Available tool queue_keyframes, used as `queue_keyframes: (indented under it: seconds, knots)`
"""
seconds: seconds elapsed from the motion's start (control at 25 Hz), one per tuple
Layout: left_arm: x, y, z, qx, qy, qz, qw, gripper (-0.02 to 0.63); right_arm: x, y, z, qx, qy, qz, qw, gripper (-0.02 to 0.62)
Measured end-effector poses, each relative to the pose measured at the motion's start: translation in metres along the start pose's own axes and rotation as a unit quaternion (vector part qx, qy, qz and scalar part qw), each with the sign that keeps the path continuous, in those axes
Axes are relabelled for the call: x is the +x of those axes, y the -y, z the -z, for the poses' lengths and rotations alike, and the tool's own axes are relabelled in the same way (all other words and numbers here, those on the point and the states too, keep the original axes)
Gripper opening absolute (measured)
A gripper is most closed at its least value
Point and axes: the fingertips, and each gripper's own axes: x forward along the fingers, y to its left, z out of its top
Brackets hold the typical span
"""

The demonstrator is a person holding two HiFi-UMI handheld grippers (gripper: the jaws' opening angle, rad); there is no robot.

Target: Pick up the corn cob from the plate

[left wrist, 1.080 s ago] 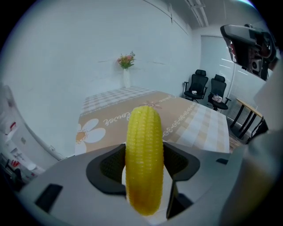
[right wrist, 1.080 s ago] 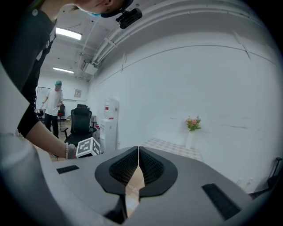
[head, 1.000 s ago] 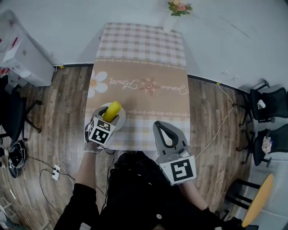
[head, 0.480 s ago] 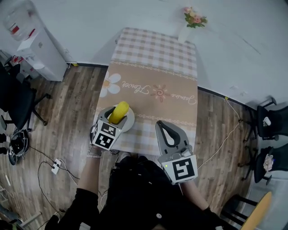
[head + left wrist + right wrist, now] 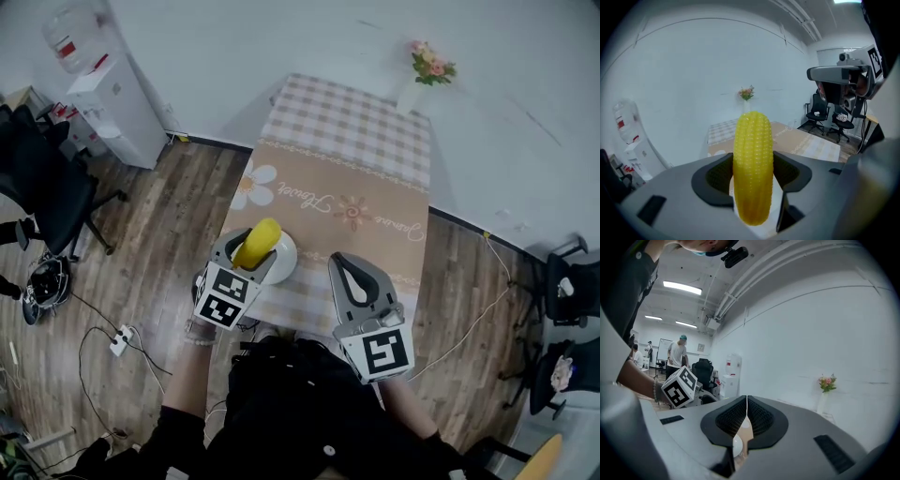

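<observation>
I'm pinching the corn cob (image 5: 753, 159) in my left claw (image 5: 752, 172), right claw (image 5: 746, 416) pressed together idle, risking the rounded cob slipping onto the plate (image 5: 285, 260) if my squeeze eases.

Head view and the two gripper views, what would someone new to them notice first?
The bright yellow corn cob stands out, clamped upright between the jaws of the left gripper, over the white plate at the near left corner of the table. Beside it the right gripper hangs shut and empty above the table's near edge. A vase of pink flowers stands at the far right corner.
</observation>
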Motion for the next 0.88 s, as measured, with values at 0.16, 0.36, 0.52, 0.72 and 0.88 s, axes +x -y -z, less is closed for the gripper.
queue_keyframes:
  seconds: [0.16,0.36,0.52,0.72,0.88]
  knots:
    - [-0.017,0.000,-0.016,-0.003,0.018,-0.015,0.9997,0.261,0.006,0.001,-0.009,-0.007,0.022,-0.007,1.000,0.043]
    - [-0.039,0.003,-0.046,0.013,0.049,-0.026,0.9984,0.261,0.010,0.003,-0.017,-0.009,0.038,-0.016,0.999,0.043]
    - [-0.052,0.006,-0.053,0.017,0.059,-0.029,0.9977,0.261,0.015,-0.001,-0.025,-0.014,0.049,-0.027,0.998,0.043]
    - [-0.070,0.007,-0.058,0.019,0.071,-0.038,0.9966,0.261,0.020,-0.007,-0.032,-0.019,0.061,-0.042,0.997,0.043]
    - [-0.082,0.006,-0.061,0.019,0.076,-0.052,0.9955,0.261,0.024,-0.010,-0.037,-0.022,0.066,-0.050,0.996,0.043]
